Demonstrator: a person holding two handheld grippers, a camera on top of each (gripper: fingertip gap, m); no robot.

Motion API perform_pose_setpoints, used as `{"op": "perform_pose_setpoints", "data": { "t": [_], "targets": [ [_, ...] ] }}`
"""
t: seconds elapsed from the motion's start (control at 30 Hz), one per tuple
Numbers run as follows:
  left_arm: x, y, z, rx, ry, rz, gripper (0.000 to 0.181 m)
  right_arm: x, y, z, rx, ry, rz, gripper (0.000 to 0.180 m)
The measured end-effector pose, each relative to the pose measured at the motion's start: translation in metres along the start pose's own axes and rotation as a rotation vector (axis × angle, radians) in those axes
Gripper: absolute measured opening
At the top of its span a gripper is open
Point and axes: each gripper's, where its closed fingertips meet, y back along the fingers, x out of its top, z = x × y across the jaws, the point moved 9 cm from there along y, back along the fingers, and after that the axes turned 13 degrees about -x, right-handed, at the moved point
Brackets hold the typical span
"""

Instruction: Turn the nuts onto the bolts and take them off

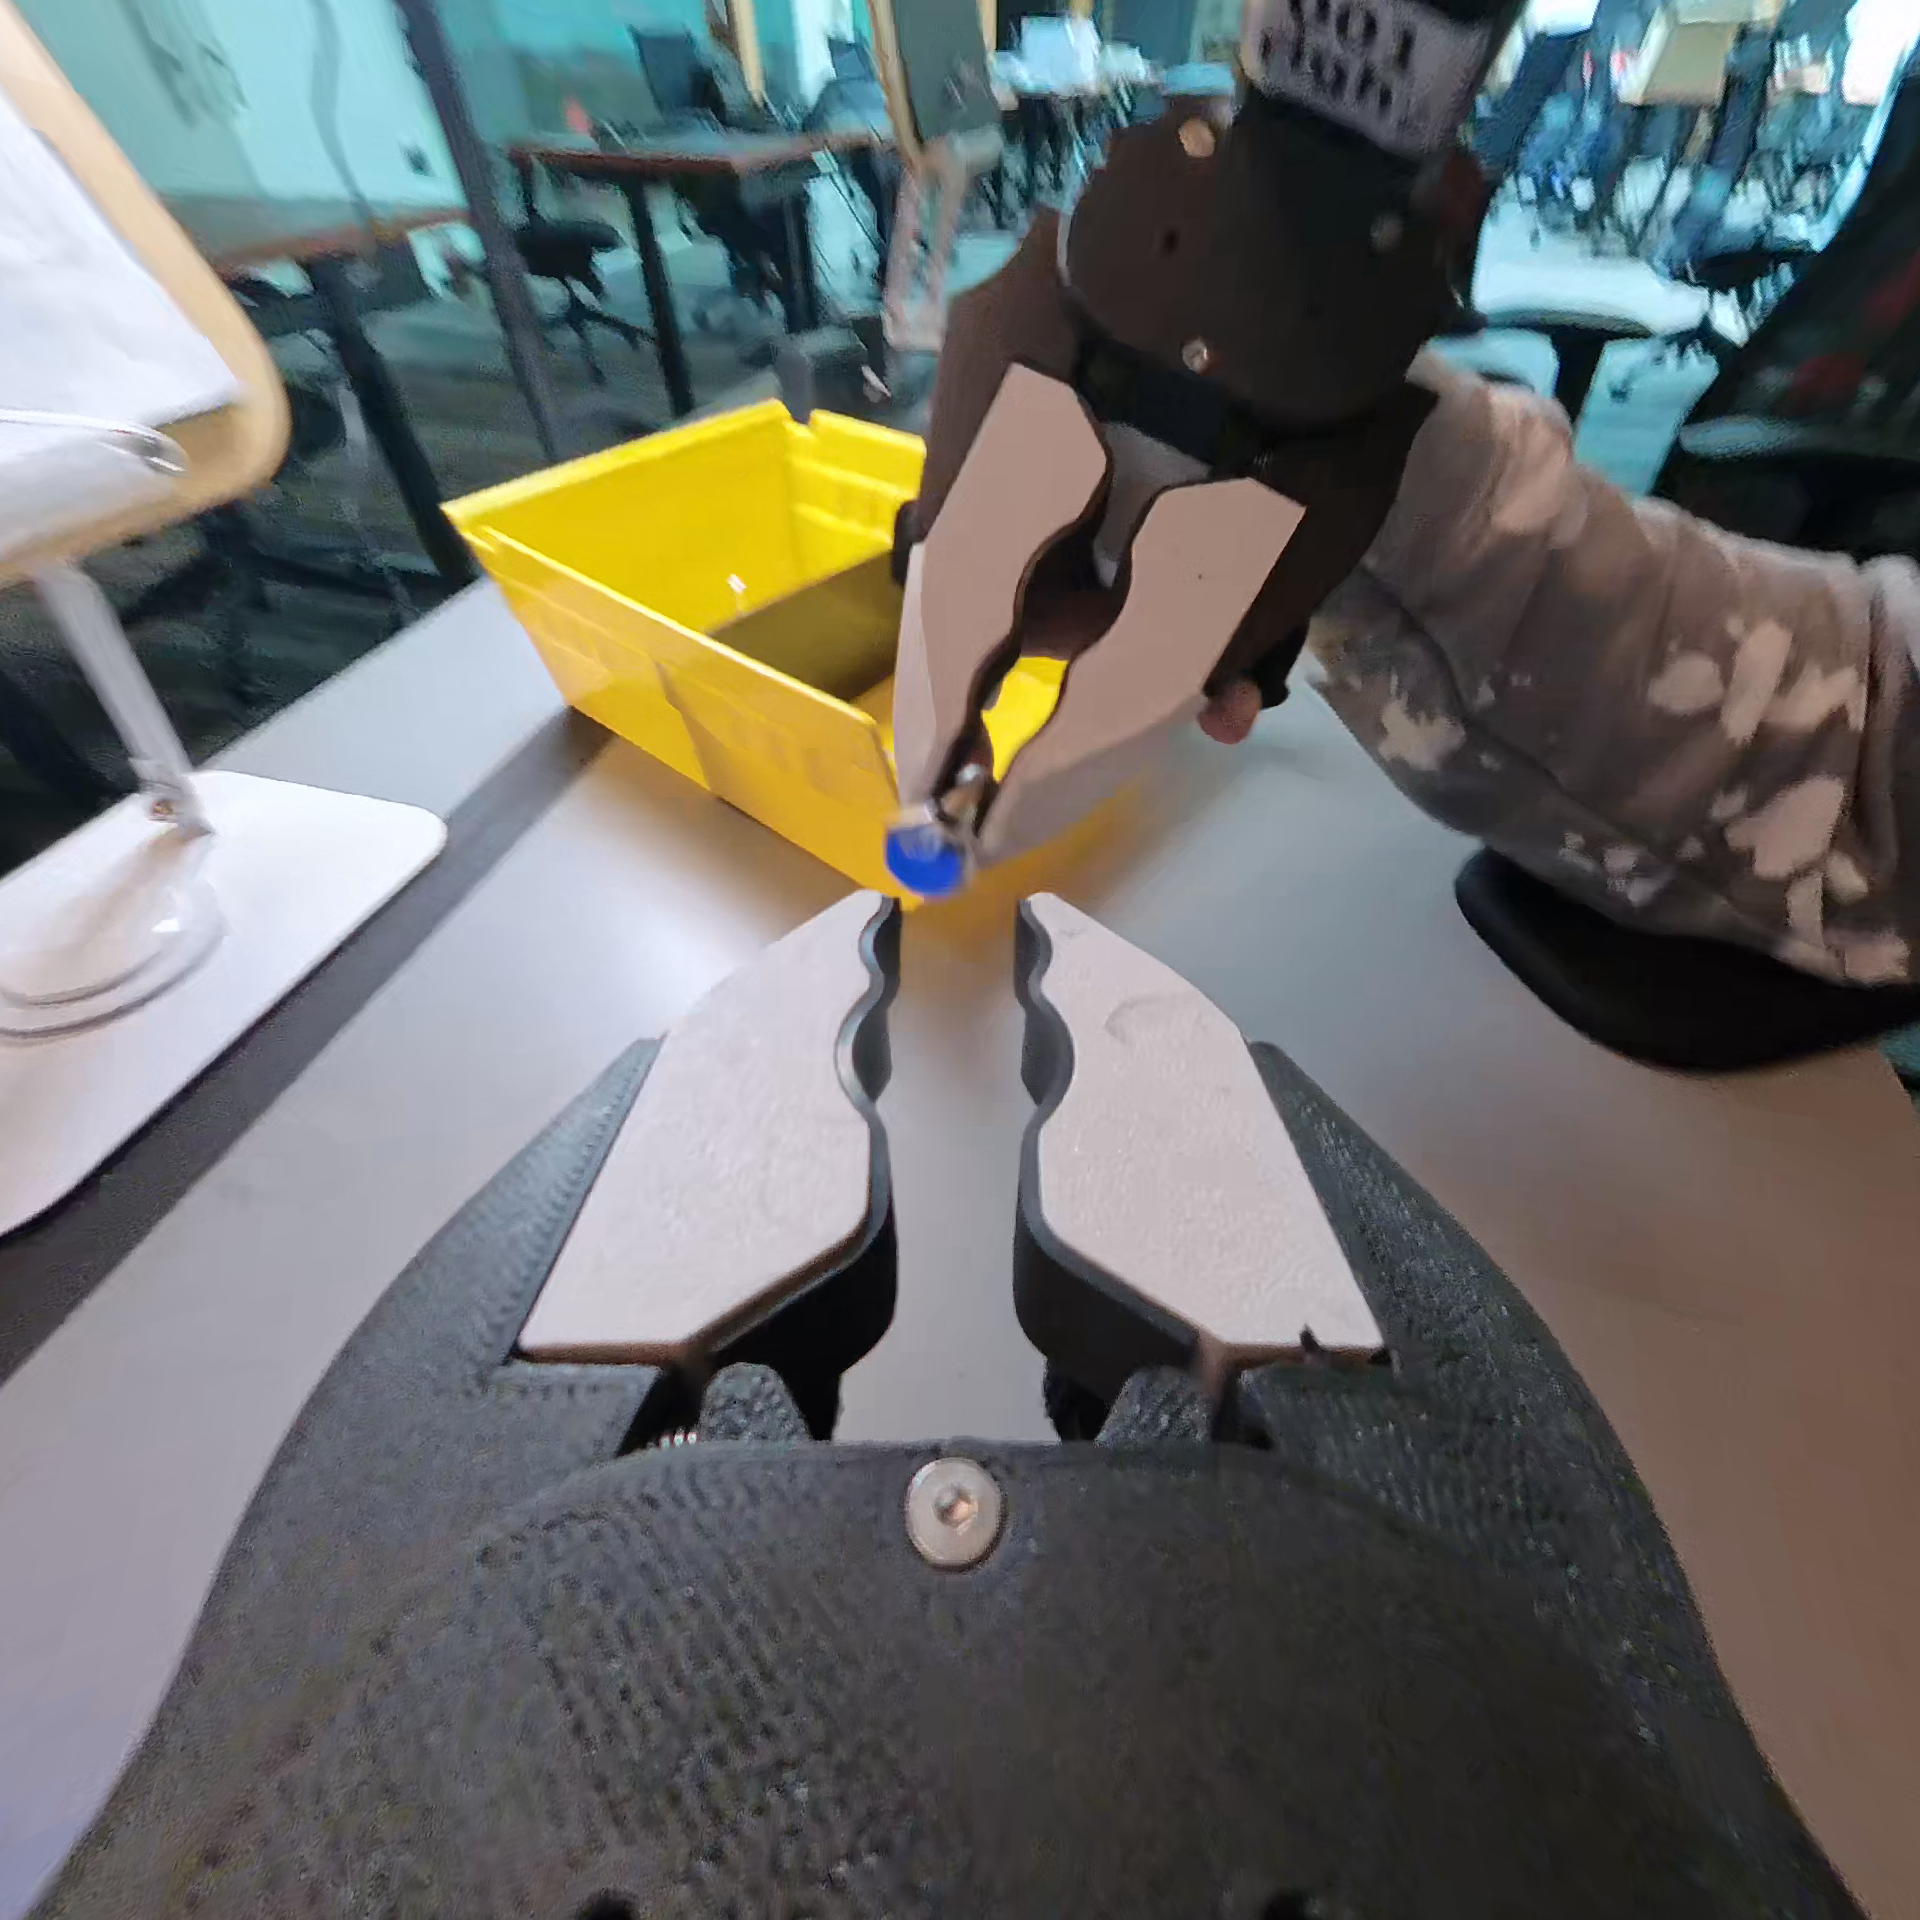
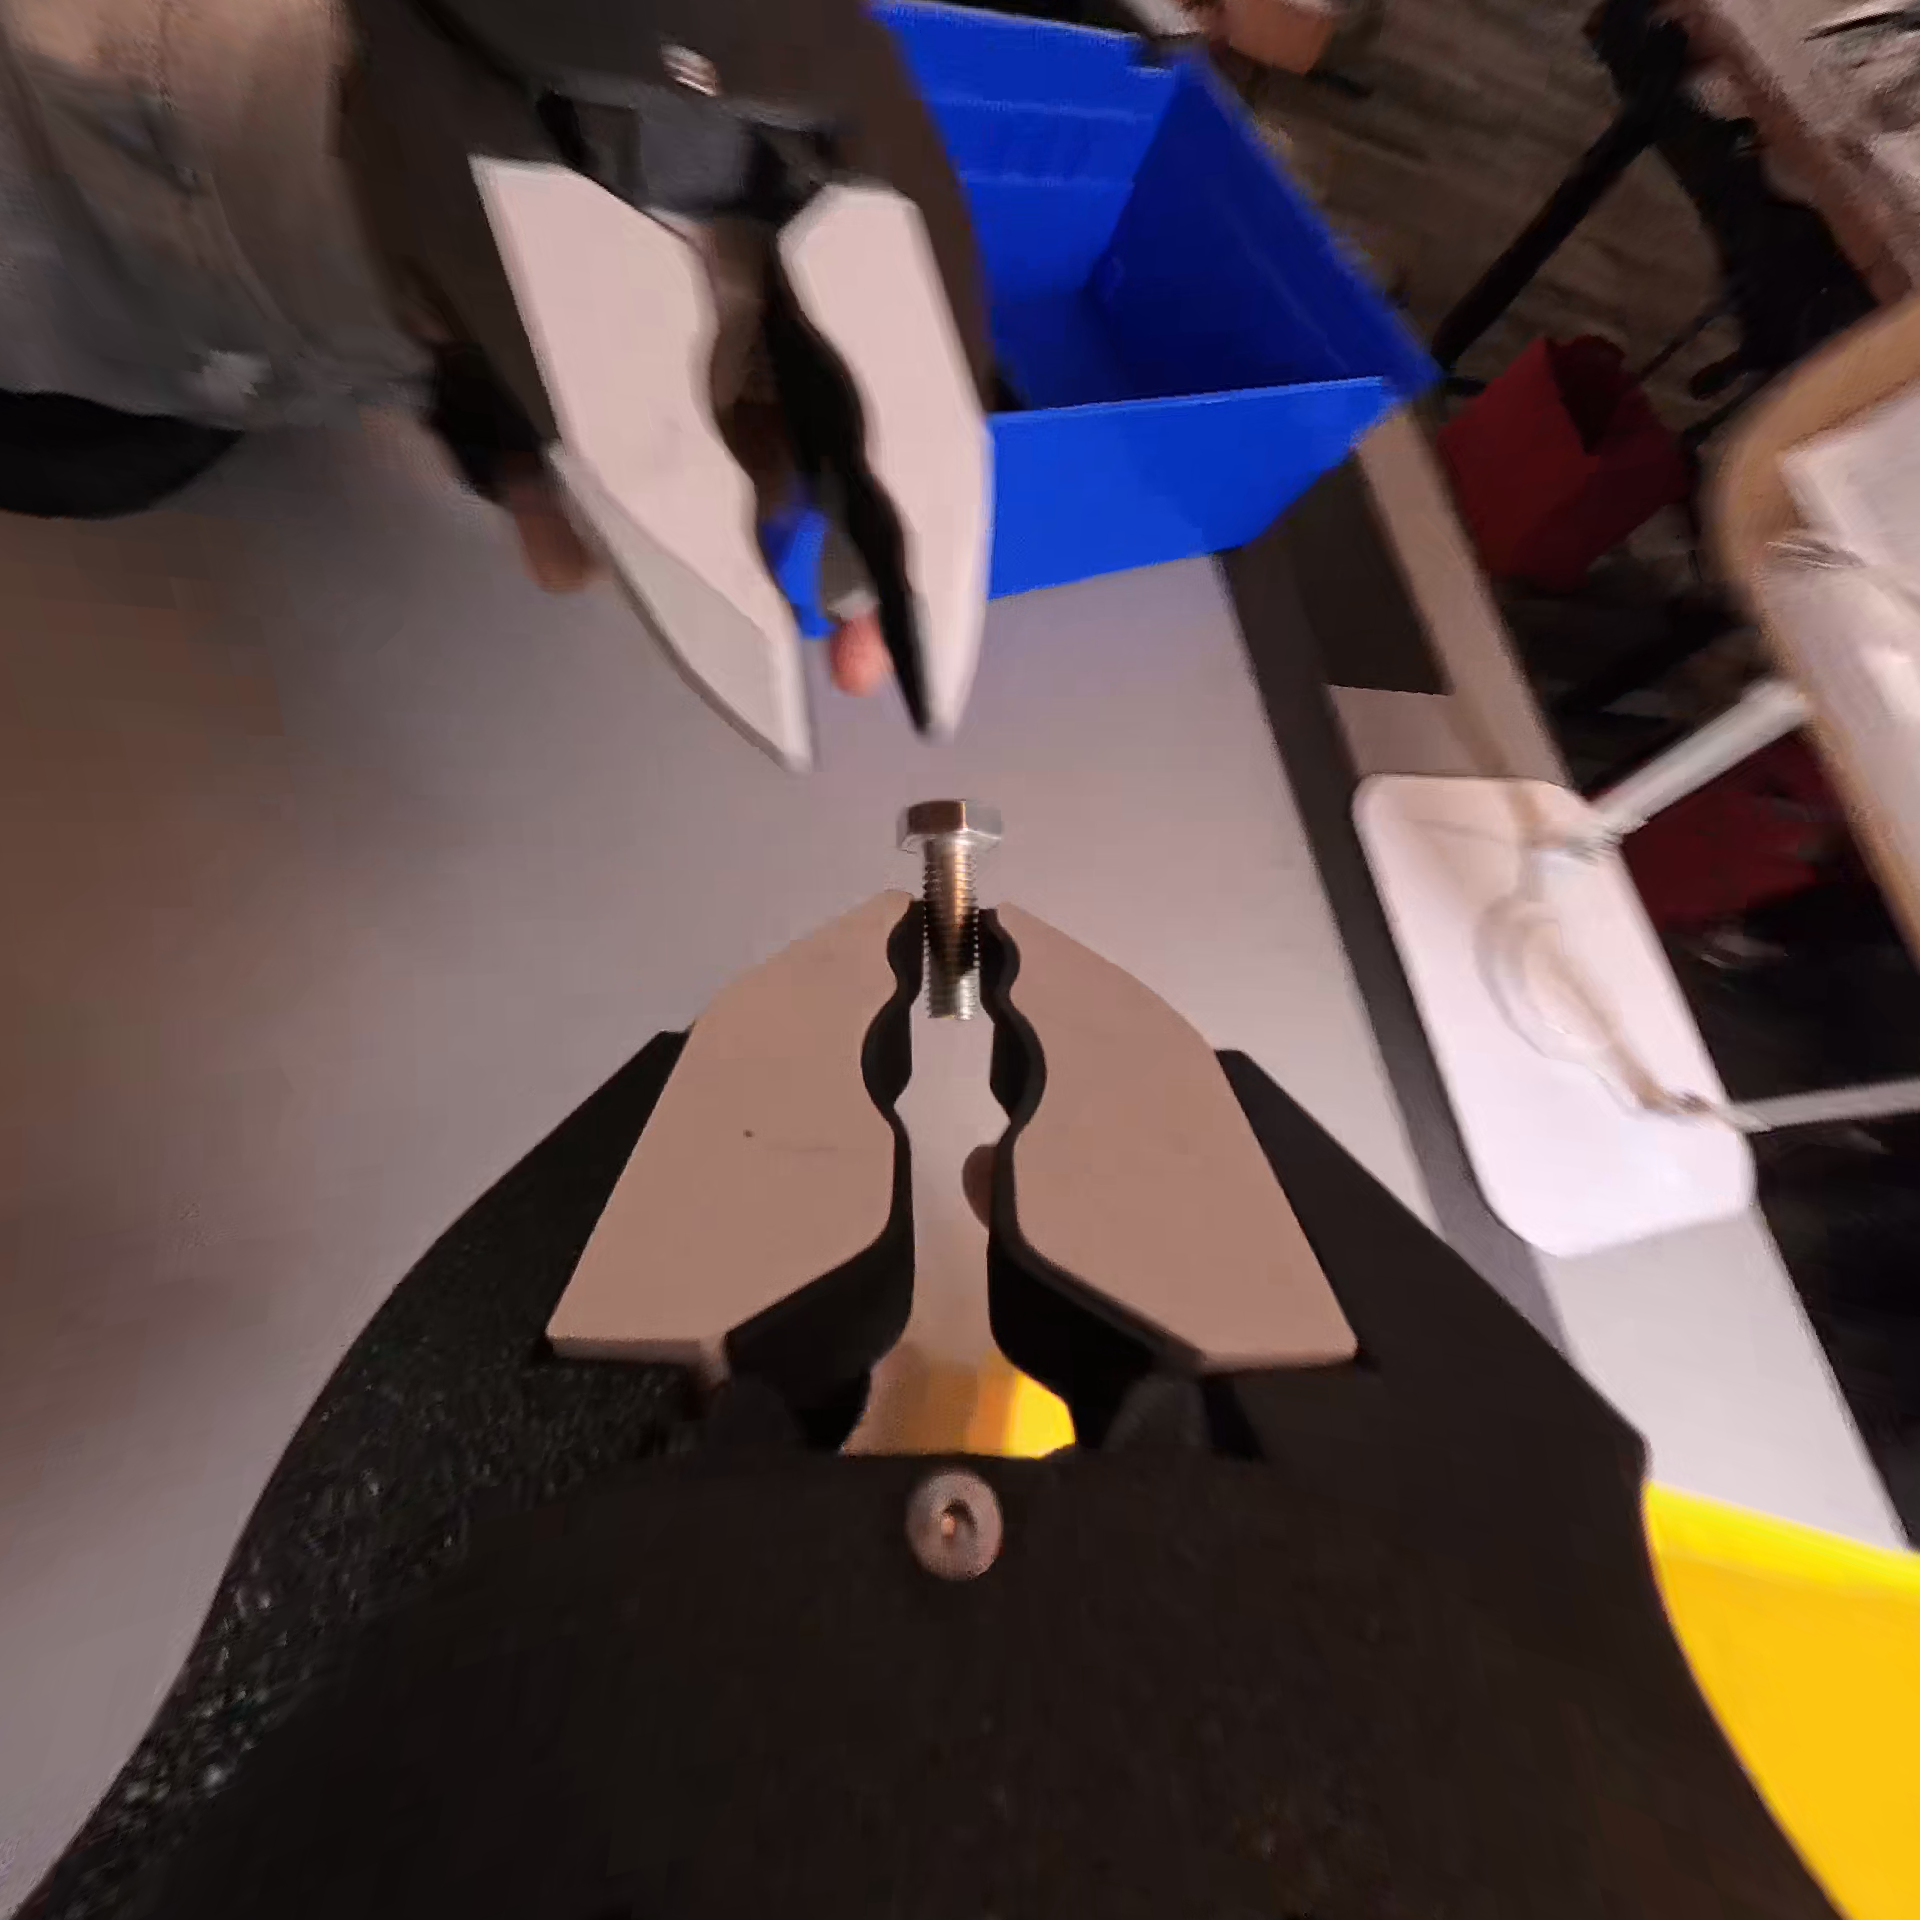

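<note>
Pinching the bolt (image 2: 948,914) by its thread in my right gripper (image 2: 943,906), head pointing out over the table (image 2: 312,831), I hold my left gripper (image 1: 954,914) parted and empty just beside it, with no nut visible, so threading seems not yet begun.

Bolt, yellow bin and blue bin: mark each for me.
bolt (image 2: 948,836), right wrist view, on its hex head.
yellow bin (image 1: 665,540), left wrist view, on its inner wall.
blue bin (image 2: 1153,478), right wrist view, on its front wall.
</note>
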Motion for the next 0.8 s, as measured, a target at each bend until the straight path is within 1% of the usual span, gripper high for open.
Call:
{"op": "perform_pose_setpoints", "data": {
  "t": [0.1, 0.17, 0.2, 0.3, 0.37, 0.47, 0.57, 0.63, 0.7, 0.8],
  "targets": [
    [0.011, 0.024, -0.009, 0.107, 0.012, 0.132, 0.025, -0.014, 0.025, 0.057, -0.349, -0.135, -0.014, 0.01],
    [0.014, 0.038, -0.015, 0.173, 0.014, 0.197, 0.027, -0.038, 0.041, 0.107, -0.581, -0.264, -0.096, 0.01],
    [0.015, 0.044, -0.018, 0.202, 0.009, 0.221, 0.027, -0.054, 0.046, 0.131, -0.659, -0.317, -0.18, 0.01],
    [0.019, 0.056, -0.021, 0.252, -0.007, 0.272, 0.027, -0.117, 0.047, 0.185, -0.763, -0.402, -0.515, 0.01],
    [0.02, 0.061, -0.021, 0.264, -0.013, 0.287, 0.027, -0.159, 0.038, 0.204, -0.738, -0.45, -0.701, 0.01],
    [0.02, 0.065, -0.023, 0.282, -0.017, 0.292, 0.027, -0.196, 0.025, 0.216, -0.703, -0.498, -0.845, 0.01],
    [0.016, 0.068, -0.027, 0.283, 0.001, 0.295, 0.027, -0.212, 0.024, 0.227, -0.745, -0.554, -0.914, 0.01],
    [0.013, 0.069, -0.03, 0.282, 0.021, 0.286, 0.027, -0.224, 0.025, 0.229, -0.701, -0.634, -0.981, 0.01],
    [0.01, 0.068, -0.033, 0.281, 0.035, 0.281, 0.027, -0.234, 0.025, 0.226, -0.665, -0.636, -1.077, 0.01],
    [0.007, 0.067, -0.036, 0.277, 0.052, 0.271, 0.027, -0.238, 0.021, 0.214, -0.533, -0.642, -1.149, 0.01]
  ]
}}
